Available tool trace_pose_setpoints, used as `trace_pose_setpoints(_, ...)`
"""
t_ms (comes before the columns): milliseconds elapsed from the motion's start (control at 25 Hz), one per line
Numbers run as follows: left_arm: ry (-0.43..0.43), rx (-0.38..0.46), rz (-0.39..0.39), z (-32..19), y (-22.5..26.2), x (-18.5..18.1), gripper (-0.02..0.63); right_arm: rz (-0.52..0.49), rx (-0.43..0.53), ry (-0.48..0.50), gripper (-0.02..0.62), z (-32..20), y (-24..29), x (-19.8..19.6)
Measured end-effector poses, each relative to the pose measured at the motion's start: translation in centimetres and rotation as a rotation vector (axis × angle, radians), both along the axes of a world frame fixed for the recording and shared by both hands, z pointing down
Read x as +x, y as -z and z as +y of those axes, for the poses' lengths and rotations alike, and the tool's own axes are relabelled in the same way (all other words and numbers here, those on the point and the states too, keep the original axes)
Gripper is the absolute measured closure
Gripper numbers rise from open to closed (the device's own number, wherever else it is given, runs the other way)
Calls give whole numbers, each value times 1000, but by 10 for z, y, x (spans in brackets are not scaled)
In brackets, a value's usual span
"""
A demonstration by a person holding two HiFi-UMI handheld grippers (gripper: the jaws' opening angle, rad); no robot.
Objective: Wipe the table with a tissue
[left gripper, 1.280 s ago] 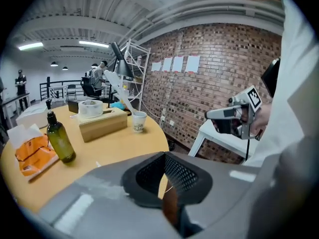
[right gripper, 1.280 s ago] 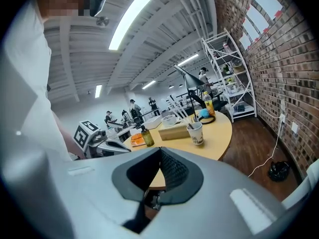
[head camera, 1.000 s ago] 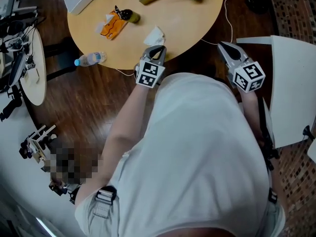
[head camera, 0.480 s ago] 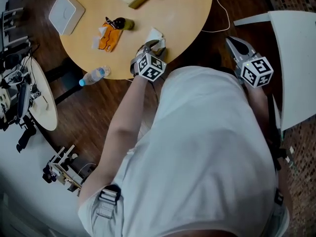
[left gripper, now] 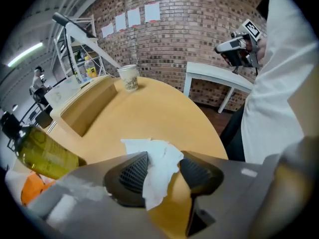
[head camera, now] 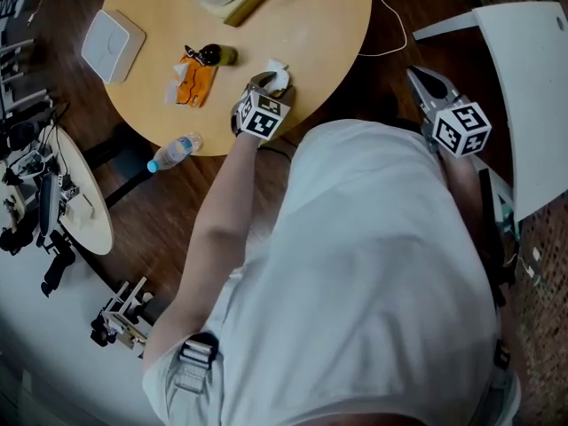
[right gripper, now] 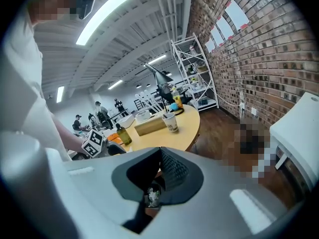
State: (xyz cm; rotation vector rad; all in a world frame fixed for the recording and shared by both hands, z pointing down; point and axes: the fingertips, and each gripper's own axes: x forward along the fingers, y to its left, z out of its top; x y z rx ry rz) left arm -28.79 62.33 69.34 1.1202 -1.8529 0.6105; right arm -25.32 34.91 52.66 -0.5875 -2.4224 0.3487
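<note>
Where the left gripper stands with jaws wide, just opened, a white crumpled tissue lies unpinched between them on the round wooden table, near its edge. A second ago that gripper hung short of the table's edge. Right gripper: jaws together, off the table.

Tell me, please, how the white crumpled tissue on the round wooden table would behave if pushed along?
Probably floppy: the white crumpled tissue lies in soft creased folds, so it would likely bunch rather than slide flat. It looks thin and light, so the smooth round wooden table may offer little grip.
</note>
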Motion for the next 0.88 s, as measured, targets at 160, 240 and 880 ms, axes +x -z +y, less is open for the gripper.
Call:
trace_pose_setpoints(160,69,-14,-15,14,-5,-13,479,5,7,-20,588,-3,0,1)
trace_pose_setpoints(240,85,-15,-9,17,-7,-16,491,11,11,-36,588,-5,-1,3)
trace_pose_setpoints(880,253,453,84,-50,75,-20,528,-29,-8,-162,588,-16,-11,2)
